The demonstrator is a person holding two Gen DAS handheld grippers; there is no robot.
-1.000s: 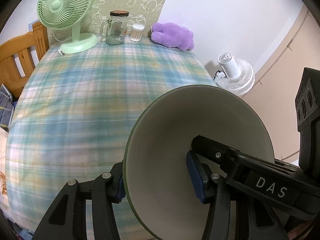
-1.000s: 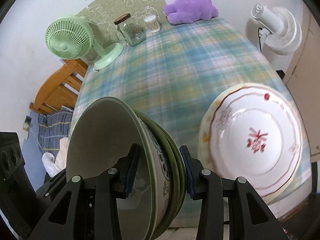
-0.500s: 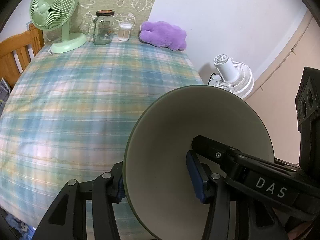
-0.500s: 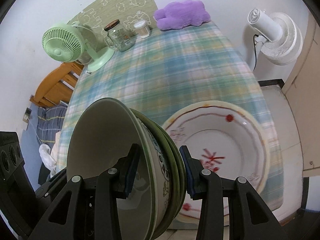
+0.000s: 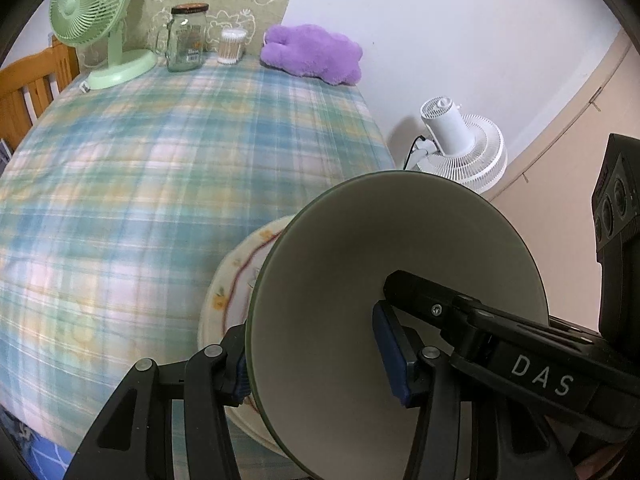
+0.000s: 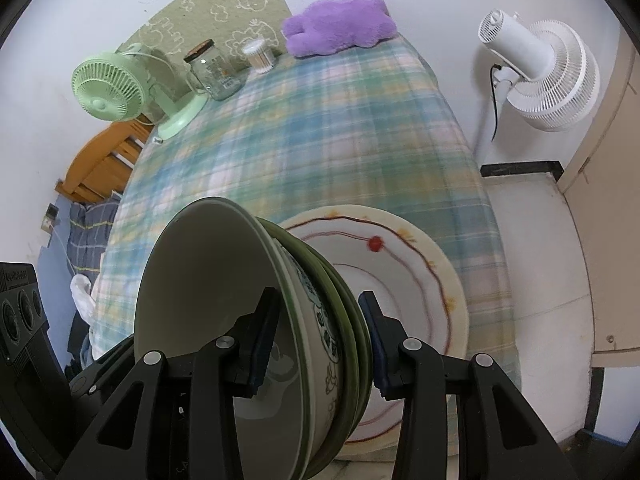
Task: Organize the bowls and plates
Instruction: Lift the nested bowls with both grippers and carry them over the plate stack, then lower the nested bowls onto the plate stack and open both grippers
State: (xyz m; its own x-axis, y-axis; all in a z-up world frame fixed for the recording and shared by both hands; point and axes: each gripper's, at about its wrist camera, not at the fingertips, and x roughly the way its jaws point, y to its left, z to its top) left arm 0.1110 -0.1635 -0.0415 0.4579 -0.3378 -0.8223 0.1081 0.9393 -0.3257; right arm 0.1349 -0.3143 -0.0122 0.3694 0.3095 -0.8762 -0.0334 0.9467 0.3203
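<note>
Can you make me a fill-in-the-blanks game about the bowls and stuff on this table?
1. Both grippers clamp one stack of ____ by its rim.
2. The big white plate on the checked tablecloth has a ____ dot painted on it.
3. The plush toy at the far end of the table is ____.
4. The green fan stands next to a glass ____.

Missing words: bowls; red; purple; jar

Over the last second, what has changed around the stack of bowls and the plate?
Both grippers, left and right, have carried the stack of bowls sideways over the plate. Both grips stayed clamped; the plate stayed on the table.
</note>
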